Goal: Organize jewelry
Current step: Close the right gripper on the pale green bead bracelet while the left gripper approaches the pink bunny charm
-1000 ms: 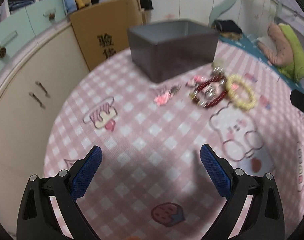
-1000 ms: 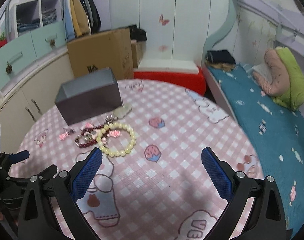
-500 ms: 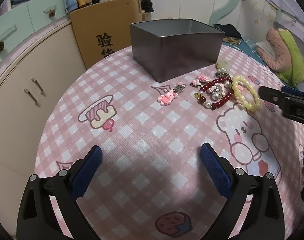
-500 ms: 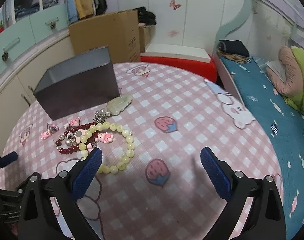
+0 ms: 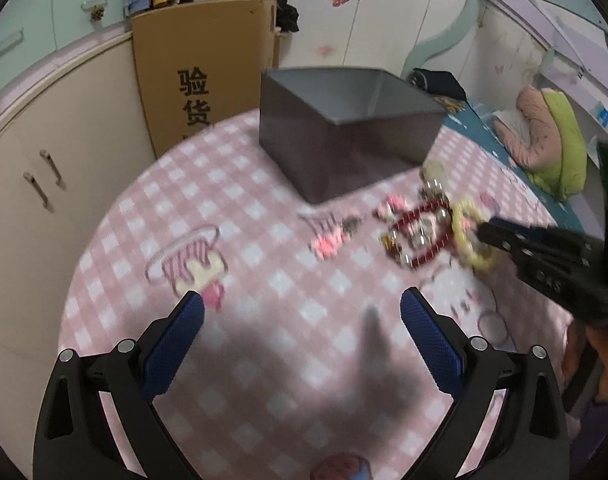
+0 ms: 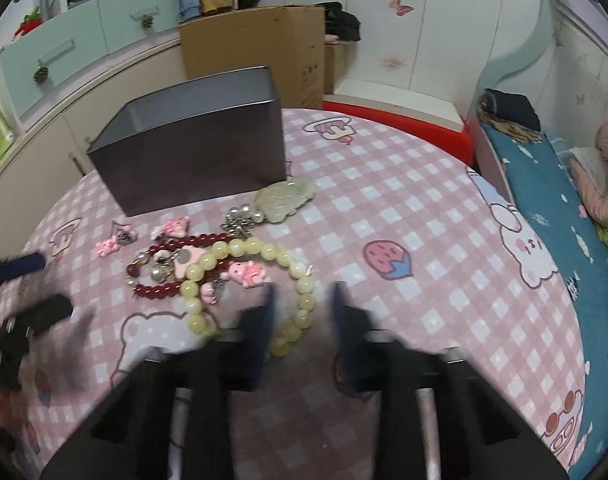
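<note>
A pile of jewelry lies on the pink checked table in front of a grey open box [image 6: 195,148]. It holds a pale yellow bead bracelet [image 6: 299,296], a dark red bead bracelet [image 6: 159,290], a pale jade pendant [image 6: 283,198] and small pink charms [image 6: 107,246]. My right gripper [image 6: 301,312] has its jaws part closed around the near right side of the yellow bracelet, blurred by motion. In the left wrist view the yellow bracelet [image 5: 466,224] lies under the right gripper's tip [image 5: 488,232], with the box [image 5: 344,132] behind. My left gripper [image 5: 301,312] is open and empty above bare cloth.
A cardboard carton [image 5: 199,68] stands behind the table by cream cabinets [image 5: 43,184]. A bed with a blue cover [image 6: 552,208] runs along the right. The table edge curves away on the left [image 5: 75,280].
My right gripper has dropped onto the yellow bracelet and its jaws have narrowed from wide open. My left gripper has shifted slightly and stays open.
</note>
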Available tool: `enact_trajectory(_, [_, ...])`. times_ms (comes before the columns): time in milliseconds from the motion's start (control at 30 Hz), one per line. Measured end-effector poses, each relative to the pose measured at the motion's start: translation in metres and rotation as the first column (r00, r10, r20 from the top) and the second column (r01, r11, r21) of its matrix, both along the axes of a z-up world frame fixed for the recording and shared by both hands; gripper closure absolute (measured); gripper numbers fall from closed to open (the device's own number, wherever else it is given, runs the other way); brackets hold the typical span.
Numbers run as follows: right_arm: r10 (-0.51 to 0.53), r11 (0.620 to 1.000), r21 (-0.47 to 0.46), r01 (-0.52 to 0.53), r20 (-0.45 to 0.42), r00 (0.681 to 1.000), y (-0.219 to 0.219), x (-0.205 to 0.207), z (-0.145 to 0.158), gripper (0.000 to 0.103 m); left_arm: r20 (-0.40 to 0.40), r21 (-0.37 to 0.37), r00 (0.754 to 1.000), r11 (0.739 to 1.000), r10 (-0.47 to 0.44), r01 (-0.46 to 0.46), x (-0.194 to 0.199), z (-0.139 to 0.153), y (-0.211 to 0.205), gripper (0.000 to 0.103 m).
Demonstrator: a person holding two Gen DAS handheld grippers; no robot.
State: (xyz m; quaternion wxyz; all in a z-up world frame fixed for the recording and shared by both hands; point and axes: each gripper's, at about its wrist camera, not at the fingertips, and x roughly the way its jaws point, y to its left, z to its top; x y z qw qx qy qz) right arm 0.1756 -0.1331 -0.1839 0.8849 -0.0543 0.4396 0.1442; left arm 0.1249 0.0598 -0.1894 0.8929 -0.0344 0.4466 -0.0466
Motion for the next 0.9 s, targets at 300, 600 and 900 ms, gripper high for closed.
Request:
enact_trajectory(300, [-0.039, 0.992, 0.119, 0.041, -0.015, 0.999, -0.030, -0.012, 0.002, 0.094, 0.008, 0.046, 0.998, 0.997, -0.063, 0.063, 0.039, -0.002, -0.014, 0.008])
enact_trajectory(600, [-0.063, 0.974, 0.216, 0.066, -0.024, 0.998, -0.050, -0.013, 0.011, 0.094, -0.015, 0.096, 0.994, 0.989, -0.107, 0.108, 0.047, -0.011, -0.017, 0.043])
enact_trajectory(900, [-0.066, 0.968, 0.240, 0.068, -0.016, 0.998, -0.050, -0.012, 0.016, 0.094, 0.009, 0.158, 0.988, 0.976, -0.155, 0.151, 0.043, -0.013, -0.026, 0.076])
